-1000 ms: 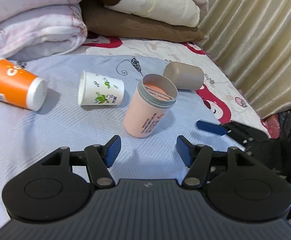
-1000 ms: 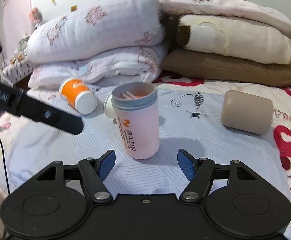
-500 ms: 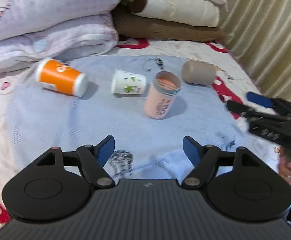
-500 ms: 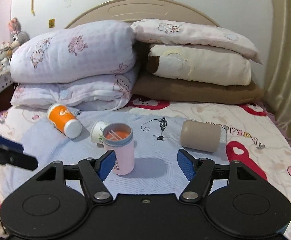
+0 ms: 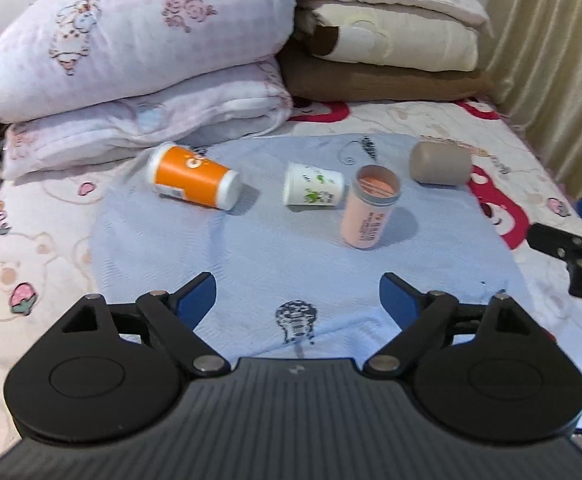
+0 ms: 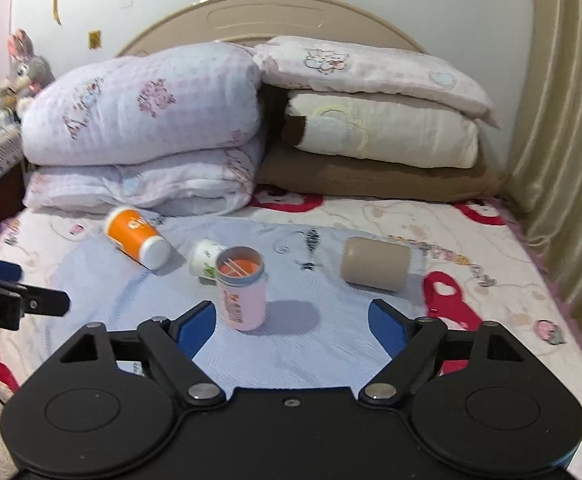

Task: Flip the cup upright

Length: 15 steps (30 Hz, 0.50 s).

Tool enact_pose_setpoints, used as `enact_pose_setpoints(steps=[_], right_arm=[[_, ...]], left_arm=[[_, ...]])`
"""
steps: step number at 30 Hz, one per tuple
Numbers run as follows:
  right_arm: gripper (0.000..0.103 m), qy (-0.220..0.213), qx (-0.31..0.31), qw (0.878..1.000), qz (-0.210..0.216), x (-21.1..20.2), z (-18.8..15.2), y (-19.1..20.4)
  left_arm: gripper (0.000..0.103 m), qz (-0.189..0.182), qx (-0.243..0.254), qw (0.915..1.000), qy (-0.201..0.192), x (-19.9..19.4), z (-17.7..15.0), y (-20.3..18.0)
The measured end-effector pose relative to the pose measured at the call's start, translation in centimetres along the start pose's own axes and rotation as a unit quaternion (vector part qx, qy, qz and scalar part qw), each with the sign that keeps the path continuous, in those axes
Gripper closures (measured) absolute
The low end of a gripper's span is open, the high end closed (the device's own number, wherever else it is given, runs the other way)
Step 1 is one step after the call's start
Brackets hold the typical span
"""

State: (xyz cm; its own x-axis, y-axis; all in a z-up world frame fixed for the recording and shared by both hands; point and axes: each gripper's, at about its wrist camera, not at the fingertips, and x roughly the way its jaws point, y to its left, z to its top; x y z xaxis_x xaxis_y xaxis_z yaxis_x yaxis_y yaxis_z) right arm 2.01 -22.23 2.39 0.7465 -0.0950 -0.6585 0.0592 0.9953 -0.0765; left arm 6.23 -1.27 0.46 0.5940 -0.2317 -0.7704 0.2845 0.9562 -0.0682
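Note:
A pink cup (image 5: pixel 369 212) with a grey rim stands upright on the blue cloth (image 5: pixel 275 248); it also shows in the right wrist view (image 6: pixel 243 288). An orange cup (image 5: pixel 193 176), a white printed cup (image 5: pixel 313 190) and a beige cup (image 5: pixel 439 162) lie on their sides around it. My left gripper (image 5: pixel 295 298) is open and empty, well back from the cups. My right gripper (image 6: pixel 291 322) is open and empty, just short of the pink cup; it also shows at the right edge of the left wrist view (image 5: pixel 571 236).
Folded quilts (image 6: pixel 147 132) and stacked pillows (image 6: pixel 375 128) fill the head of the bed. A curtain (image 6: pixel 567 120) hangs on the right. The left gripper's fingers (image 6: pixel 11 292) reach in at the left edge of the right wrist view.
Both grippers have pulled back and up from the pink cup, which stays standing upright. The cups look smaller and farther away now. Both stay open.

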Motion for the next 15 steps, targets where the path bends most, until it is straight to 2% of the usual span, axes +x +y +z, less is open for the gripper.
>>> enact_pose_setpoints(steps=[2, 9, 15], right_arm=[[0.007, 0.007, 0.001, 1.000, -0.014, -0.3, 0.0, 0.4], [0.007, 0.022, 0.015, 0.999, -0.020, -1.1, 0.0, 1.0], [0.007, 0.013, 0.031, 0.999, -0.035, -2.4, -0.2, 1.0]], left_arm=[[0.008, 0.005, -0.005, 1.0000, 0.003, -0.1, 0.0, -0.1], [0.007, 0.037, -0.023, 0.9989, 0.018, -0.8, -0.5, -0.2], [0.007, 0.051, -0.024, 0.9981, 0.025, -1.3, -0.8, -0.4]])
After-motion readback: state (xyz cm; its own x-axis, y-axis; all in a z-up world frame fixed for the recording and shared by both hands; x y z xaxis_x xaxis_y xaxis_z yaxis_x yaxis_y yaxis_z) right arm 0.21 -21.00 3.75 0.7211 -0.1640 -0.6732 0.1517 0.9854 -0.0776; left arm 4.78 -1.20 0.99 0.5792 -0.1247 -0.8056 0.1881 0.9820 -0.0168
